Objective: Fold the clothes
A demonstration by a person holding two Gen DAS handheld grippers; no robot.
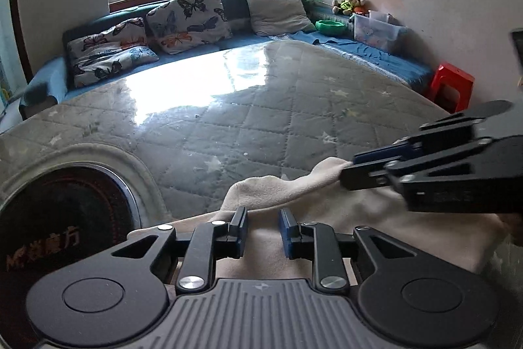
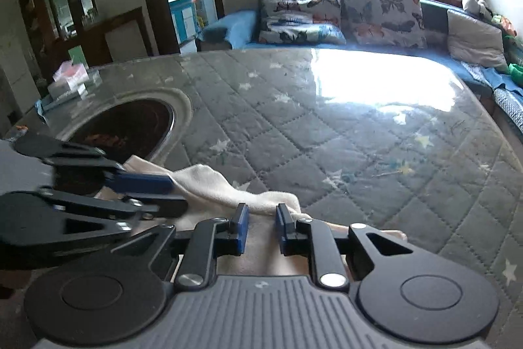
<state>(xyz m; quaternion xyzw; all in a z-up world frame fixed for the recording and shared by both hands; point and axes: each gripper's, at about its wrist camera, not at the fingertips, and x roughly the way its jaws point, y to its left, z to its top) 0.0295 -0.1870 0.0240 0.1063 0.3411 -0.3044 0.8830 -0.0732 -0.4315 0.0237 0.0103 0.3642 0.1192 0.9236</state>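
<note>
A cream cloth (image 1: 268,188) lies bunched at the near edge of a grey quilted table (image 1: 261,107). In the left wrist view my left gripper (image 1: 263,213) sits low over the cloth, its fingers pinching a raised fold. My right gripper (image 1: 348,169) comes in from the right, shut on a corner of the cloth that is pulled up into a point. In the right wrist view the cloth (image 2: 215,185) hangs in a band from my left gripper (image 2: 178,193) across to my right gripper (image 2: 261,210). The rest of the cloth is hidden beneath both grippers.
A round dark hotplate (image 1: 65,218) is set into the table at the left, close to the cloth. Small boxes (image 2: 70,80) stand on the far left corner. A blue sofa with butterfly cushions (image 1: 186,18) wraps the far side. A red stool (image 1: 452,87) stands at the right.
</note>
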